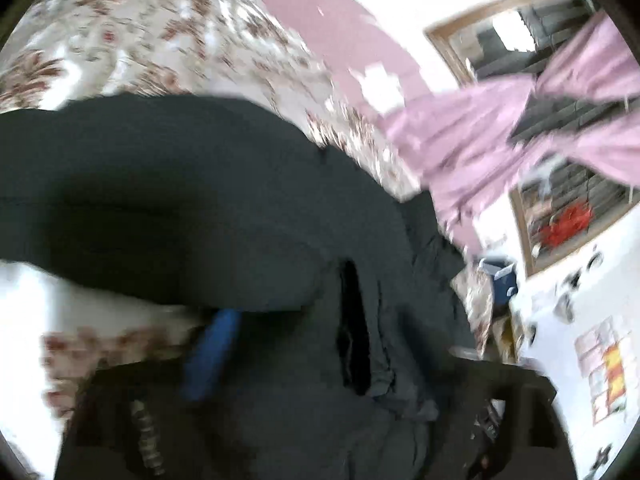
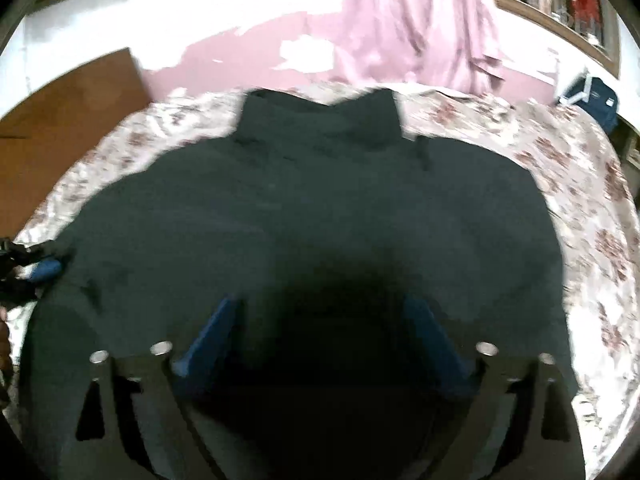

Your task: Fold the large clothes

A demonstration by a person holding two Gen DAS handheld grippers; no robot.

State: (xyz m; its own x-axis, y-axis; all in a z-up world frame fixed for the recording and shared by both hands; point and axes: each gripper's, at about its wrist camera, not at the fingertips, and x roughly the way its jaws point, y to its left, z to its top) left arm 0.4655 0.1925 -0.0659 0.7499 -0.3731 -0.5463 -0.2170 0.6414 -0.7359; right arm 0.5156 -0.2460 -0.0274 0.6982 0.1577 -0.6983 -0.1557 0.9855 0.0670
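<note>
A large dark garment with a high collar lies spread on a floral bedspread, collar towards the far wall. My right gripper hovers over its near part, open, its blue fingers wide apart with no fabric pinched. At the left edge of the right wrist view sits my left gripper, by the garment's side. The left wrist view is blurred. There the garment fills the middle. My left gripper shows one blue finger far to the left; dark folds hide the other.
A pink curtain hangs at a wood-framed window behind the bed. A brown wooden panel stands at the far left, a blue bag at the bed's far right corner. A white surface with stickers is close on the right.
</note>
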